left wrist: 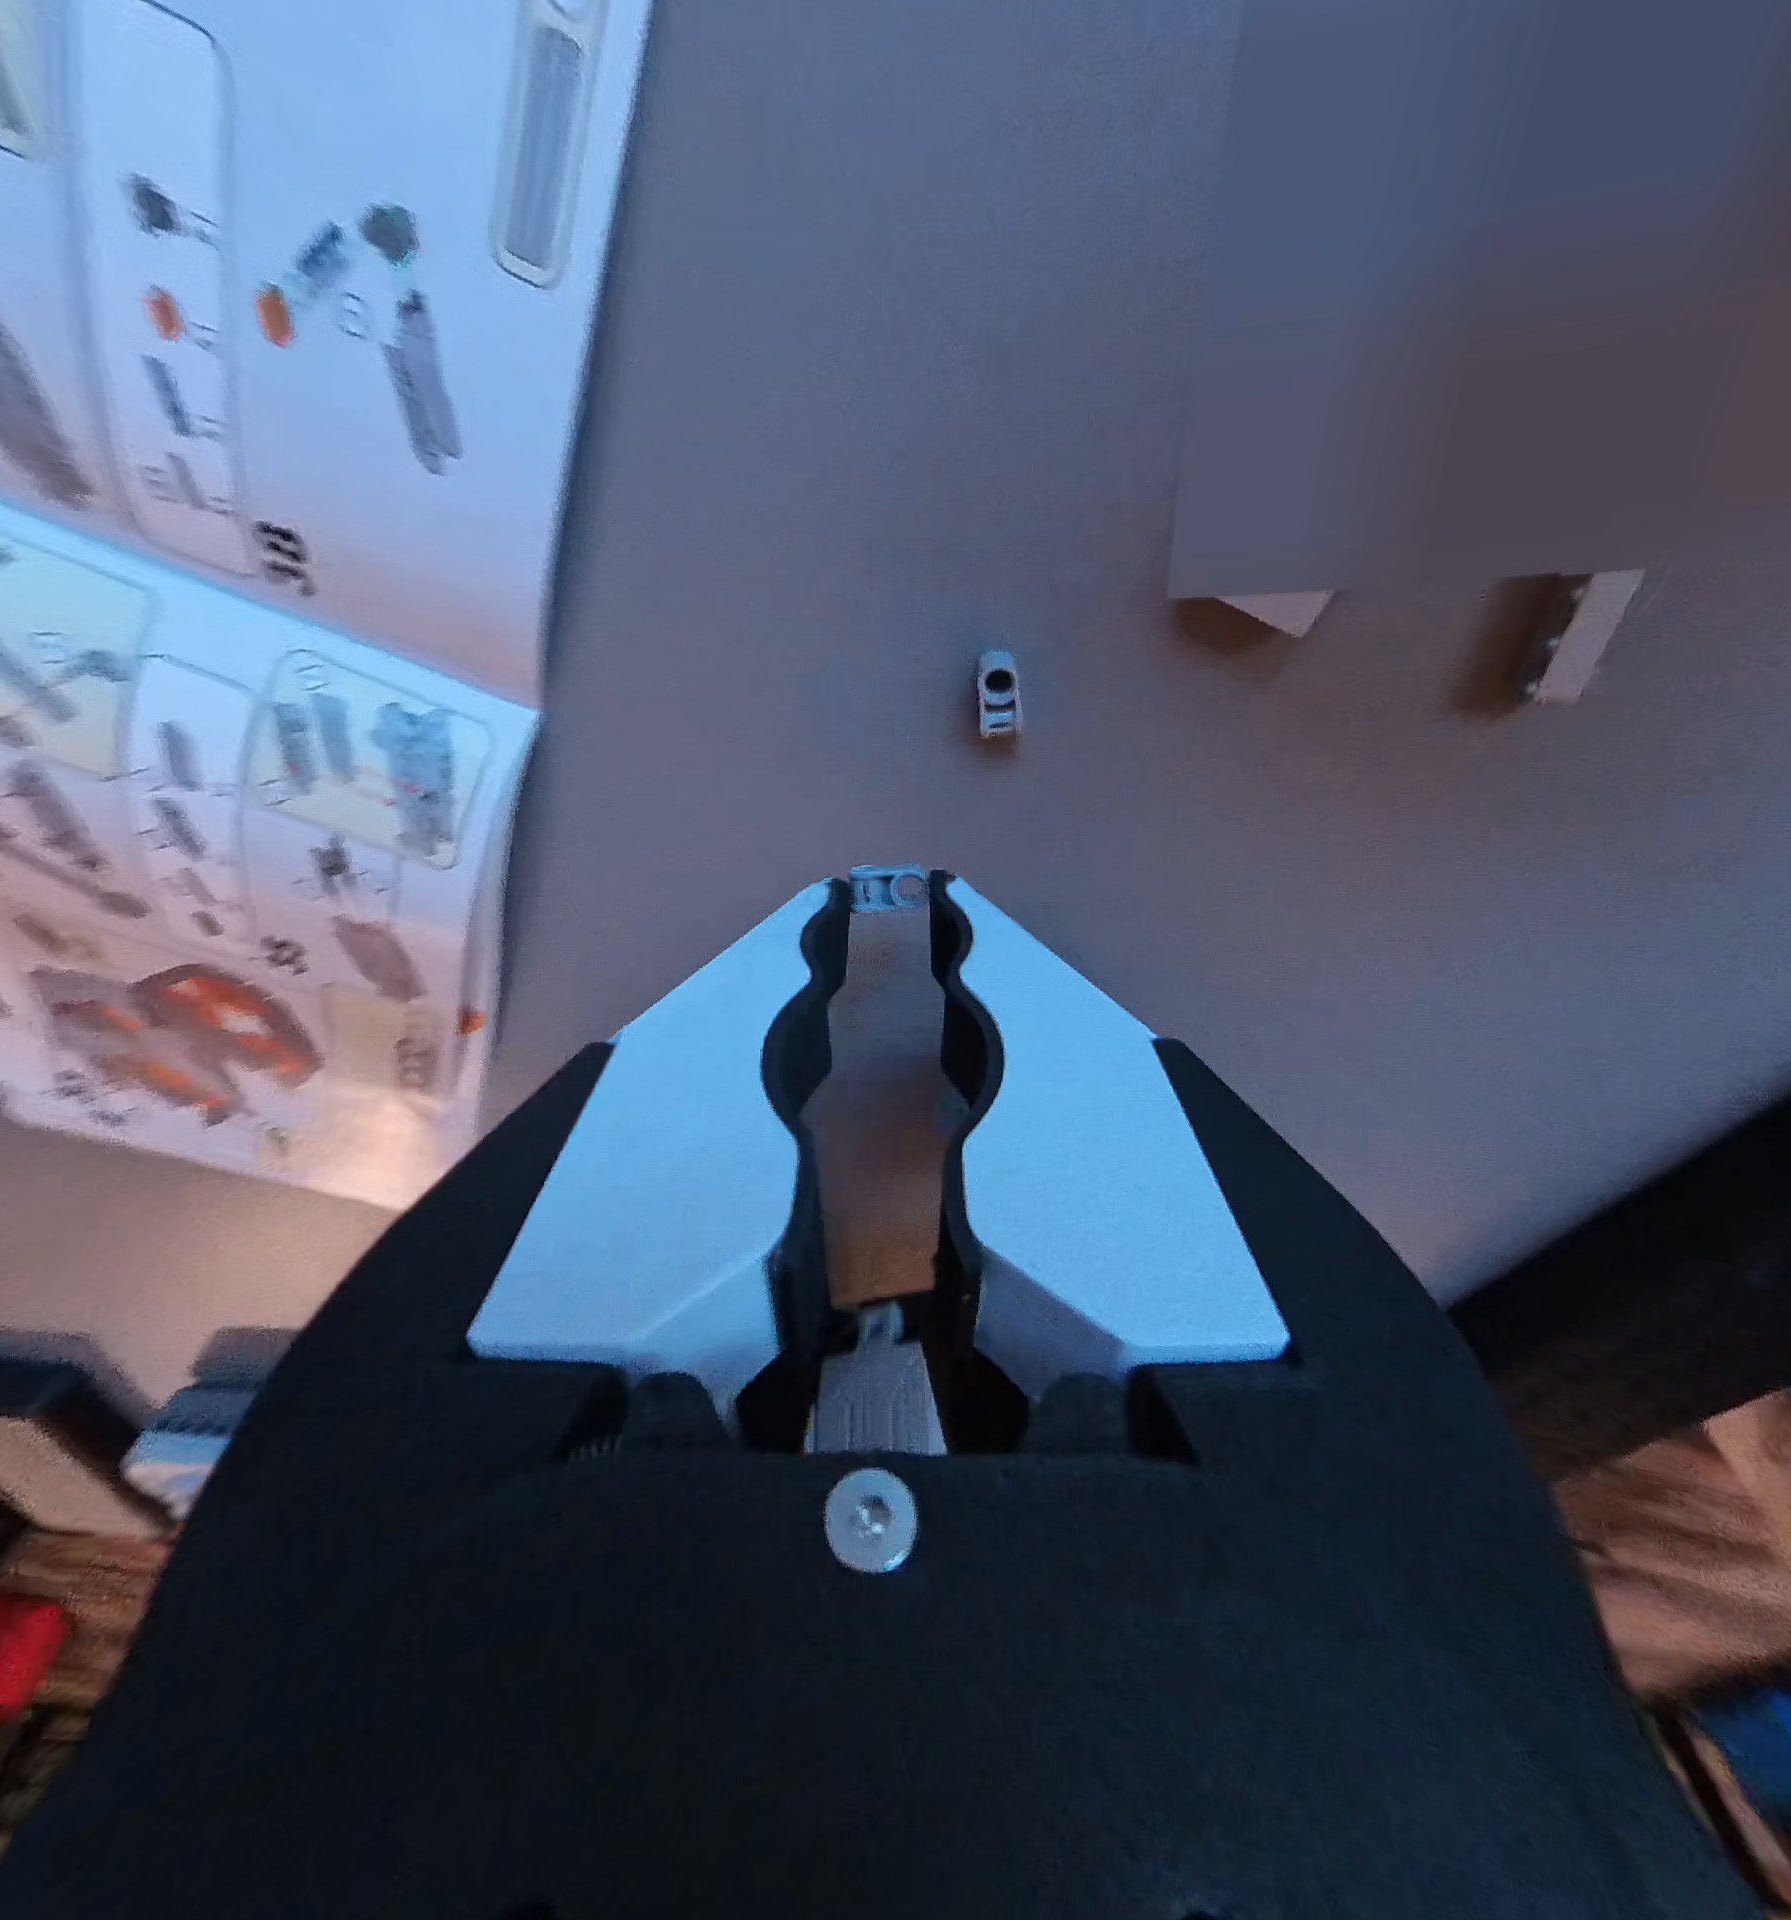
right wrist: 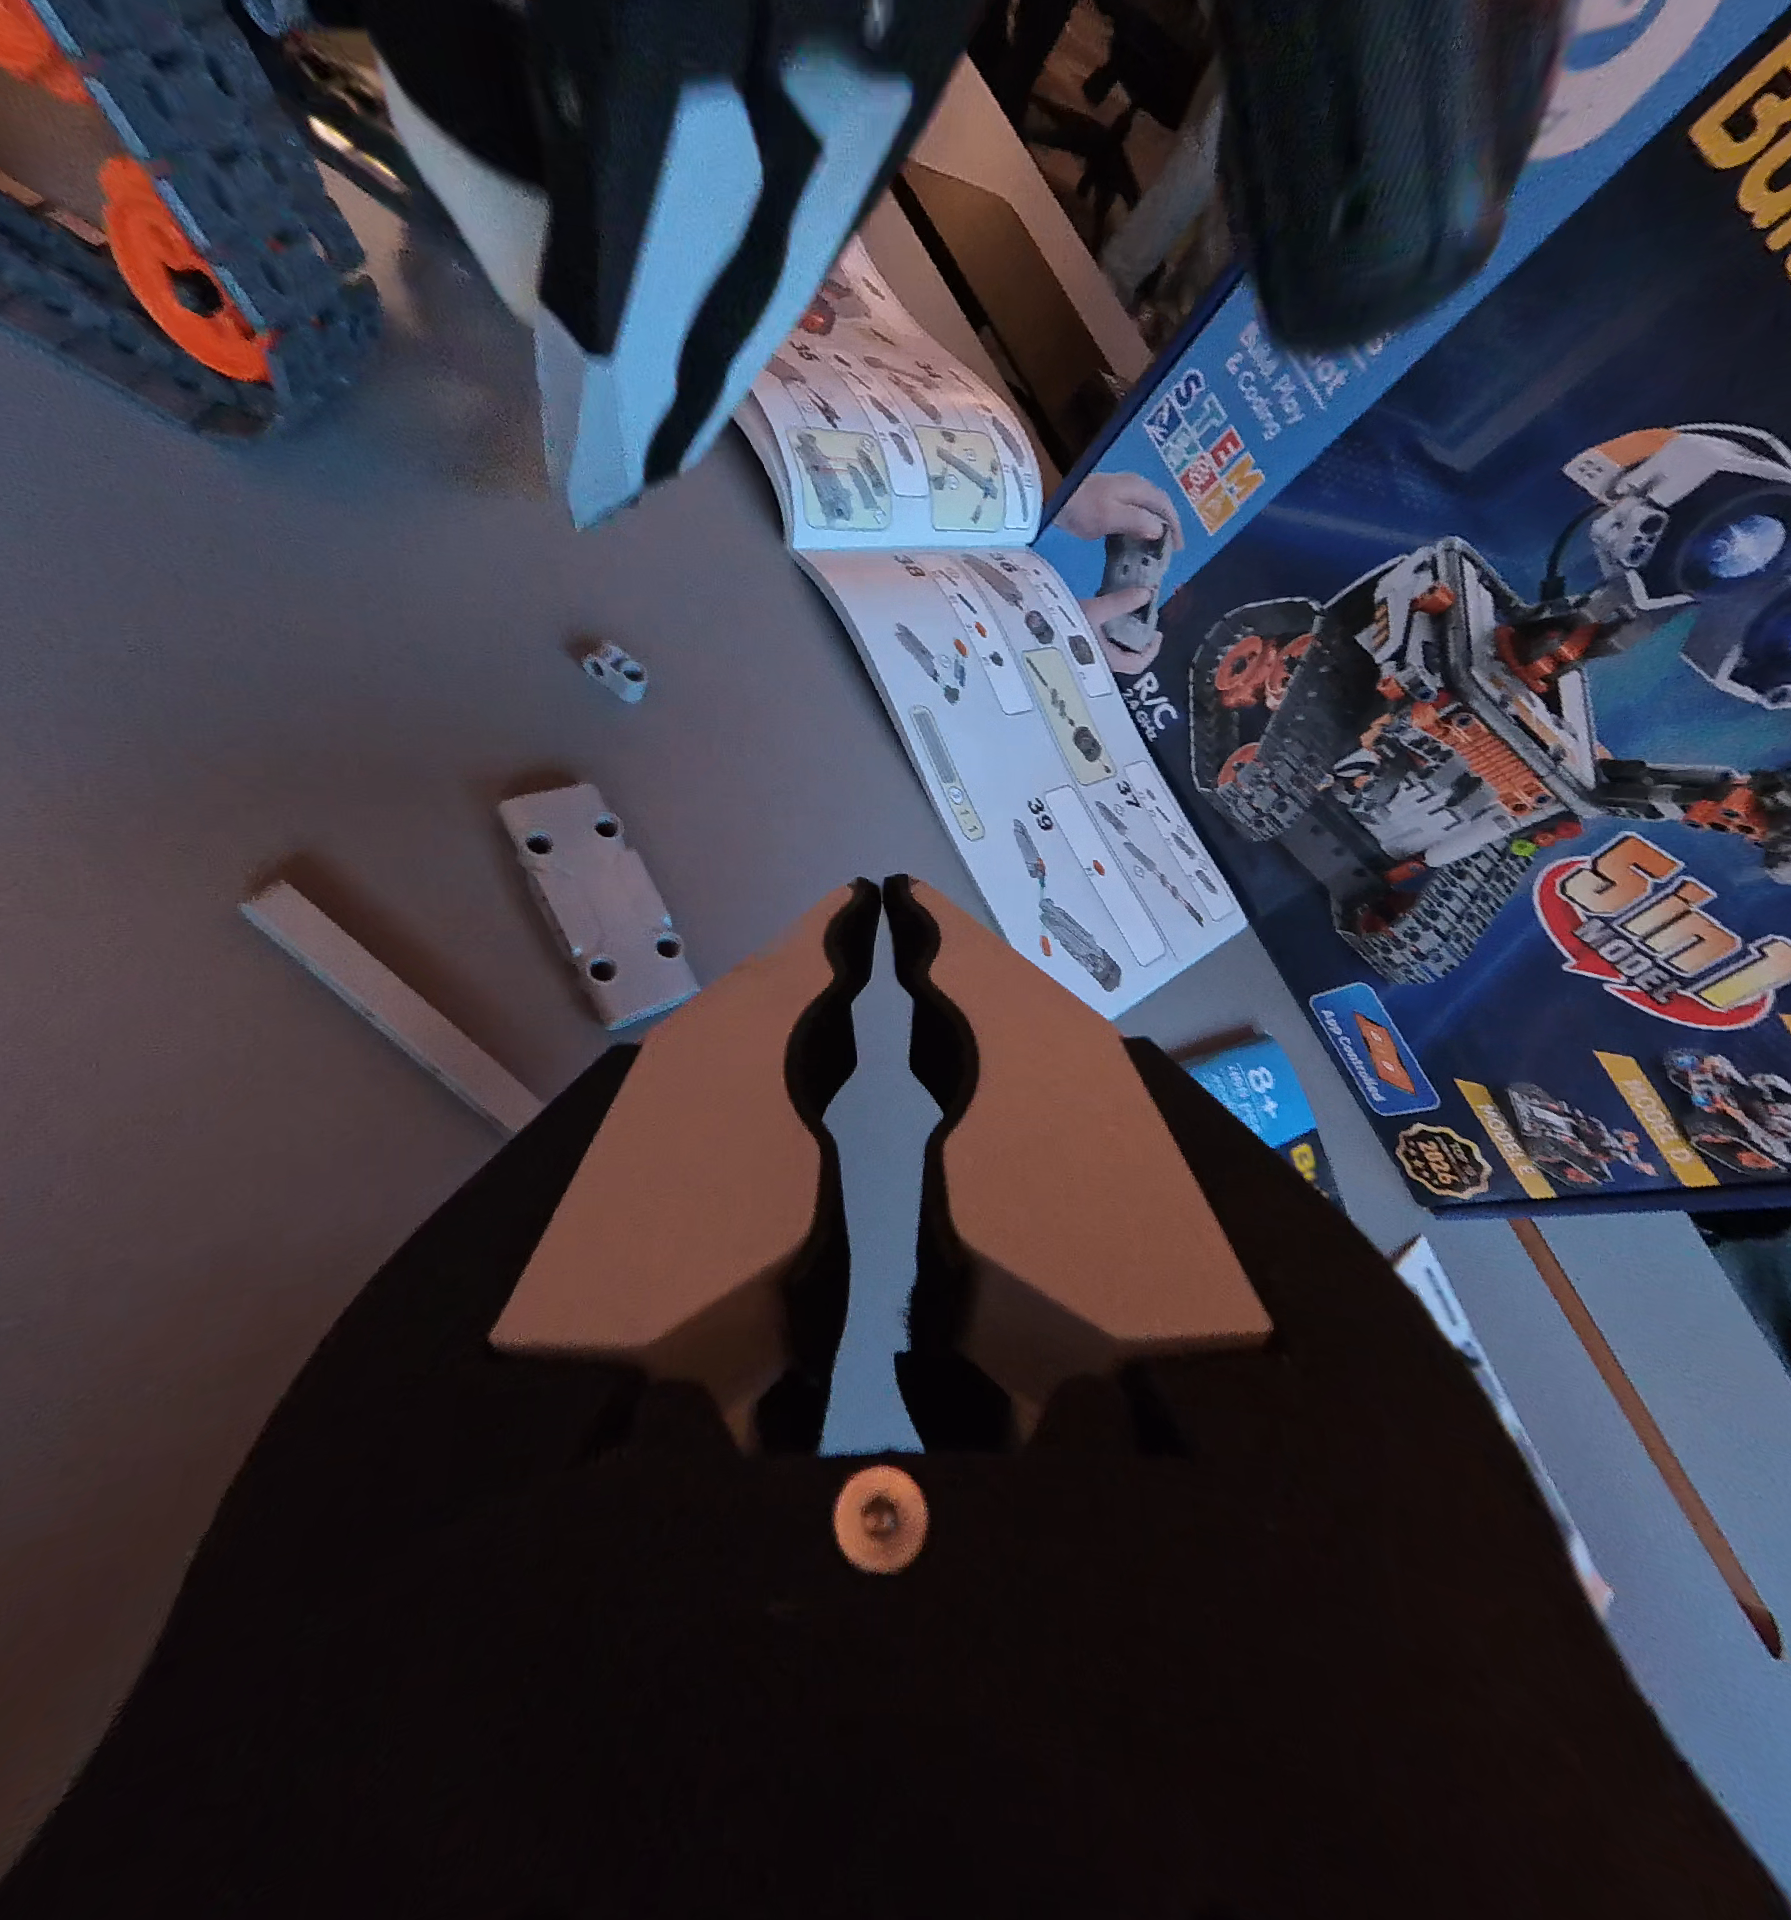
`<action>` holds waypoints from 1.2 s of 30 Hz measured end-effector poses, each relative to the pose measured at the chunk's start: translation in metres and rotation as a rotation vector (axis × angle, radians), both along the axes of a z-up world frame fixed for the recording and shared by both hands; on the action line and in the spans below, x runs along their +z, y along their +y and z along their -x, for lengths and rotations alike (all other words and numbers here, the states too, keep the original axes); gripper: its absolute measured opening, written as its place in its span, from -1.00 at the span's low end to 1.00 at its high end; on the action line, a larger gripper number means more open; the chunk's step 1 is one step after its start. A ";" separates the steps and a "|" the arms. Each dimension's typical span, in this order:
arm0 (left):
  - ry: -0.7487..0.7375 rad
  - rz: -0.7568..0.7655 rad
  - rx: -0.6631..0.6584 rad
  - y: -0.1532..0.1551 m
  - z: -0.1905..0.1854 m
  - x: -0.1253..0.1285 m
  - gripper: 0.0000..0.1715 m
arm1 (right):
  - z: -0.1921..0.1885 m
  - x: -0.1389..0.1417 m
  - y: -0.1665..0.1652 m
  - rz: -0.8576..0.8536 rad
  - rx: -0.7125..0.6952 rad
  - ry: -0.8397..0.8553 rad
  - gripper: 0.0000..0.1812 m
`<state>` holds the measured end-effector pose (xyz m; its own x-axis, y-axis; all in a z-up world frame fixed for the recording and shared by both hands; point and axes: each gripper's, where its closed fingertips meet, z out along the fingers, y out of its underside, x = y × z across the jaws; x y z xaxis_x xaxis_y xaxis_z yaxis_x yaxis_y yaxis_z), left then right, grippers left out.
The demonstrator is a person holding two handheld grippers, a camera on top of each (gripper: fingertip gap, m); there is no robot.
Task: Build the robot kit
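Right wrist view: booklet [right wrist: 974, 665] and box [right wrist: 1493, 727] flank grey table [right wrist: 195, 675].

Left tongs [left wrist: 889, 889], right tongs [right wrist: 883, 889], black matte bodies, 2 pale wedge fingers each, wavy black inner pads, 1 silver screw

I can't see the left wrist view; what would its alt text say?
The left gripper pinches a small grey building-toy piece at its fingertips above a grey table. A similar small grey connector lies on the table beyond, and a blurred open instruction booklet lies to the left.
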<state>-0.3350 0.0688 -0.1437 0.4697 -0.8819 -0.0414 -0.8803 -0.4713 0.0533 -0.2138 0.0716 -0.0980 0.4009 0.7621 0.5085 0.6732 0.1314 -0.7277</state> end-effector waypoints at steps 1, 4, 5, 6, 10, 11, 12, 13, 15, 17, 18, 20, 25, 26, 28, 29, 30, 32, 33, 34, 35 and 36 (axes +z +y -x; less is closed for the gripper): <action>0.002 0.025 0.018 0.000 -0.001 -0.006 -0.84 | 0.002 0.000 -0.003 0.018 0.013 0.006 -0.96; -0.016 0.040 0.047 0.001 -0.005 -0.019 -0.80 | 0.005 0.007 -0.013 0.012 0.042 0.012 -0.96; -0.007 0.024 0.048 0.003 -0.004 -0.021 -0.65 | 0.005 0.008 -0.015 0.004 0.051 0.010 -0.96; 0.001 0.011 0.041 0.004 -0.003 -0.021 -0.63 | 0.005 0.009 -0.016 0.001 0.056 0.009 -0.96; -0.062 -0.144 0.010 0.023 -0.006 0.025 -0.71 | 0.000 0.009 -0.013 0.012 0.044 0.015 -0.96; -0.108 -0.212 0.015 0.028 -0.005 0.049 -0.73 | -0.002 0.009 -0.012 0.012 0.036 0.012 -0.96; -0.170 -0.290 0.028 0.032 -0.003 0.077 -0.73 | -0.005 0.008 -0.010 0.010 0.027 0.009 -0.96; -0.237 -0.365 0.046 0.033 0.004 0.106 -0.74 | -0.006 0.009 -0.009 0.006 0.019 0.009 -0.96; -0.336 -0.509 0.113 0.024 0.039 0.163 -0.68 | -0.008 0.012 -0.008 -0.004 0.011 0.016 -0.96; -0.392 -0.638 0.238 0.004 0.104 0.207 -0.64 | -0.007 0.016 -0.009 -0.018 0.011 0.014 -0.96; -0.392 -0.682 0.323 -0.011 0.146 0.220 -0.58 | -0.006 0.018 -0.010 -0.026 0.011 0.013 -0.96; -0.349 -0.687 0.531 -0.048 0.237 0.216 -0.51 | -0.001 0.022 -0.012 -0.017 0.020 0.044 -0.96; -0.350 -0.298 0.917 -0.127 0.373 0.105 -0.66 | -0.001 0.019 -0.004 0.023 -0.030 0.067 -0.96; -0.342 -0.222 0.958 -0.135 0.386 0.084 -0.67 | -0.002 0.017 -0.001 0.028 -0.045 0.063 -0.95; -0.323 -0.126 0.989 -0.142 0.401 0.049 -0.76 | -0.005 0.015 0.003 0.040 -0.067 0.073 -0.96; -0.314 -0.101 0.981 -0.143 0.405 0.037 -0.77 | -0.007 0.014 0.005 0.042 -0.083 0.079 -0.96; -0.276 -0.099 0.969 -0.142 0.413 0.026 -0.77 | -0.010 0.014 0.008 0.044 -0.103 0.085 -0.96; -0.165 -0.119 0.898 -0.141 0.429 0.010 -0.79 | -0.016 0.012 0.011 0.054 -0.133 0.098 -0.96; -0.111 -0.131 0.836 -0.140 0.435 0.005 -0.78 | -0.018 0.011 0.013 0.061 -0.145 0.105 -0.96; -0.061 -0.148 0.766 -0.139 0.440 0.001 -0.79 | -0.021 0.009 0.014 0.068 -0.155 0.109 -0.96; -0.022 -0.165 0.693 -0.138 0.444 -0.001 -0.81 | -0.022 0.008 0.015 0.072 -0.161 0.111 -0.96; 0.002 -0.177 0.624 -0.137 0.446 -0.002 -0.79 | -0.024 0.007 0.016 0.074 -0.166 0.109 -0.96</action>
<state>-0.7806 -0.0686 -0.1461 0.8916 -0.4228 -0.1624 -0.4378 -0.8963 -0.0703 -0.1899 0.0874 -0.0910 0.5738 0.7145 0.4002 0.5976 -0.0312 -0.8012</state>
